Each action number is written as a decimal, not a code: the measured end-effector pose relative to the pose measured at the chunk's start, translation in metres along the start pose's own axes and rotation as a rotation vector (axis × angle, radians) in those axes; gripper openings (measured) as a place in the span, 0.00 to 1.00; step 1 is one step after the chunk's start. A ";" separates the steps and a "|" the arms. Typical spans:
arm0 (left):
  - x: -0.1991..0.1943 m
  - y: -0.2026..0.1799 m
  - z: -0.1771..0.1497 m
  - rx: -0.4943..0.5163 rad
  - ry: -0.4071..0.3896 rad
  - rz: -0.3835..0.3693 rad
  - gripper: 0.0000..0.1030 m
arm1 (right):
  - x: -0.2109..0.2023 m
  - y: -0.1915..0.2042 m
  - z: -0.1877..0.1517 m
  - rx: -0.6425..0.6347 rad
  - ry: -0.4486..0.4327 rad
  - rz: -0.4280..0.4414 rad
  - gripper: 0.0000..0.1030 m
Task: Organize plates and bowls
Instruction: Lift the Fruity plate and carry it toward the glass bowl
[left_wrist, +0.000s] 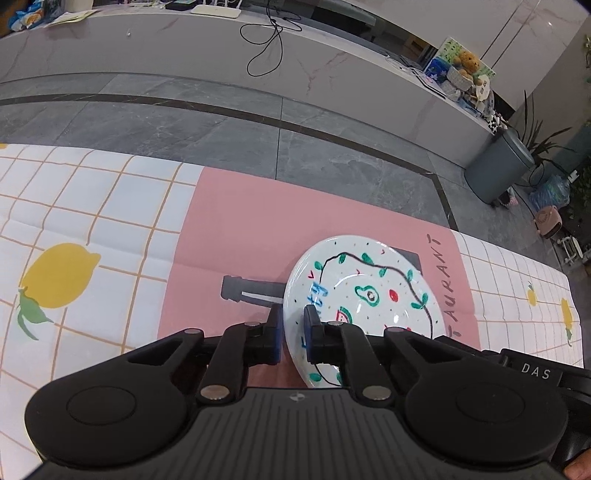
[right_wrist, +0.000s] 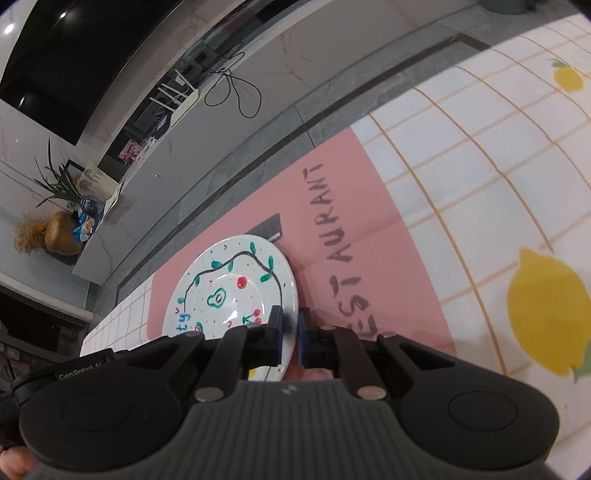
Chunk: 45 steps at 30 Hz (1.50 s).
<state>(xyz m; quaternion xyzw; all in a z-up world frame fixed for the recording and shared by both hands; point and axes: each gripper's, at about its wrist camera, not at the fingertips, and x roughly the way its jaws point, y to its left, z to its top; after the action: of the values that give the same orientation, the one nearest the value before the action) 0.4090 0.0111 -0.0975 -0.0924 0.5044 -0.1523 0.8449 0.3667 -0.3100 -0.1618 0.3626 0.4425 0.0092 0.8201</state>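
1. A white plate (left_wrist: 364, 295) painted with an avocado, cherries and a leafy vine lies on a pink mat (left_wrist: 236, 229) lettered "RESTAURANT".
2. The mat sits on a table (left_wrist: 74, 192) covered in a white grid cloth printed with lemons.
3. The left gripper (left_wrist: 293, 332) has its jaws pinched narrow on the plate's left rim, one finger outside the edge and one over the painted face.
4. The right gripper (right_wrist: 290, 334) has its jaws clamped narrow on the opposite rim in the same way.
5. Whether the plate rests flat or is raised off the mat cannot be told.
6. Beyond the table lie a grey tiled floor (left_wrist: 221, 110) and a long marble ledge (left_wrist: 184, 48) with a black cable (left_wrist: 267, 44).
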 end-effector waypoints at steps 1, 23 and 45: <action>-0.002 -0.002 -0.001 0.006 0.002 0.002 0.12 | -0.002 0.000 -0.002 0.008 0.002 -0.001 0.06; -0.118 -0.055 -0.038 0.055 -0.066 -0.045 0.09 | -0.119 -0.002 -0.036 0.092 -0.026 0.097 0.06; -0.209 -0.121 -0.204 -0.071 -0.206 -0.175 0.10 | -0.299 -0.079 -0.118 0.035 -0.108 0.172 0.06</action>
<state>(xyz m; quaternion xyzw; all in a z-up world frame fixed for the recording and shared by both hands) 0.1170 -0.0294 0.0156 -0.1810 0.4103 -0.1970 0.8718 0.0745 -0.3999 -0.0353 0.4132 0.3650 0.0522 0.8326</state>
